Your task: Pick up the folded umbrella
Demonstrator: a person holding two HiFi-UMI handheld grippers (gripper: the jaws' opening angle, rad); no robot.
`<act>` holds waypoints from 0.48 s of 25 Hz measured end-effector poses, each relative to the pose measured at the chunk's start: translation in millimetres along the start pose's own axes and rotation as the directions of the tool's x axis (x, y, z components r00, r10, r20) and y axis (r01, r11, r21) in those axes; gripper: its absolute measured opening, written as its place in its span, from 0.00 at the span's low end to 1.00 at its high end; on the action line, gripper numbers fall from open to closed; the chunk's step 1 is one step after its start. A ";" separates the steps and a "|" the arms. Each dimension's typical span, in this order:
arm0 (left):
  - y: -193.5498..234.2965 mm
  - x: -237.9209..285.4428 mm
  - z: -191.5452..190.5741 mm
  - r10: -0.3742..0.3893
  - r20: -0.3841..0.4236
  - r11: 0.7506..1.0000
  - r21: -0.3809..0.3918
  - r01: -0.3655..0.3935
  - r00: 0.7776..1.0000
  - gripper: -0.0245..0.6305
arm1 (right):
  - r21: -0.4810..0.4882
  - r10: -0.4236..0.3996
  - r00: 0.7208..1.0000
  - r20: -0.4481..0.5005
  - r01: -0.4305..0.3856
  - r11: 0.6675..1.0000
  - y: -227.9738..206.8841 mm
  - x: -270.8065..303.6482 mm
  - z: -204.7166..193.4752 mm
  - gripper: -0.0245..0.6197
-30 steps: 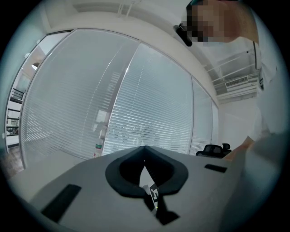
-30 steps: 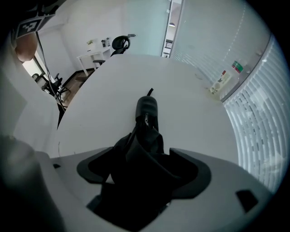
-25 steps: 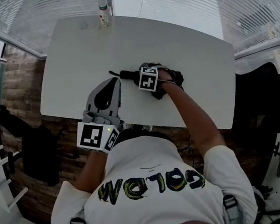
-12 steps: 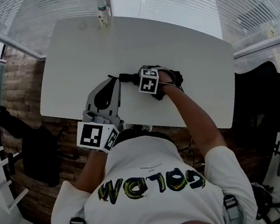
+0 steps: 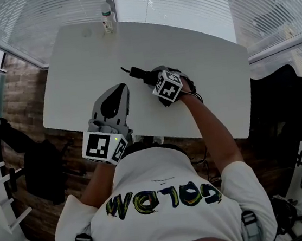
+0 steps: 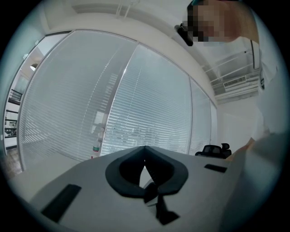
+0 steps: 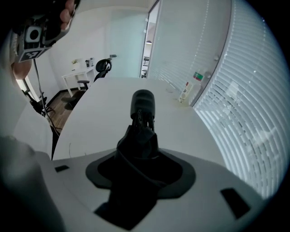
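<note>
Folded umbrella (image 7: 142,105) is clamped in the right gripper (image 7: 141,152), whose jaws have just been closing, its handle jutting ahead of them. The left gripper (image 6: 145,152) is clenched, empty.

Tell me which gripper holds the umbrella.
The right gripper: its jaws have just been closing and clamp the black folded umbrella. The left gripper has its jaws together, empty.

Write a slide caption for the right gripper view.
Right gripper, jaws just closing on the black folded umbrella between them, over a white table with a bottle by the blinds.
</note>
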State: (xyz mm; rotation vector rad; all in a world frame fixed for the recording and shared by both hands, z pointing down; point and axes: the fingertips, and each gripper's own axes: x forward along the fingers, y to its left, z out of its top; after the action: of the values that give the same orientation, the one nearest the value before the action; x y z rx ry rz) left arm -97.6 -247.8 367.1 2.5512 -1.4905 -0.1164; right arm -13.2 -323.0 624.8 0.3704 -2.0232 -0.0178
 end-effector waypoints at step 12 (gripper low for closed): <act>-16.2 7.0 8.1 -0.018 0.018 1.000 0.023 0.018 1.000 0.05 | 0.238 -0.237 0.945 0.225 0.183 0.954 -40.5 -79.7 12.5 0.36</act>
State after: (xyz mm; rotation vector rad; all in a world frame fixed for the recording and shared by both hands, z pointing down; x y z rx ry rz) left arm -81.6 -247.1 356.1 2.5889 -1.4837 -0.1261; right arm 19.5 -342.0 542.9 0.7554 -2.2333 0.0225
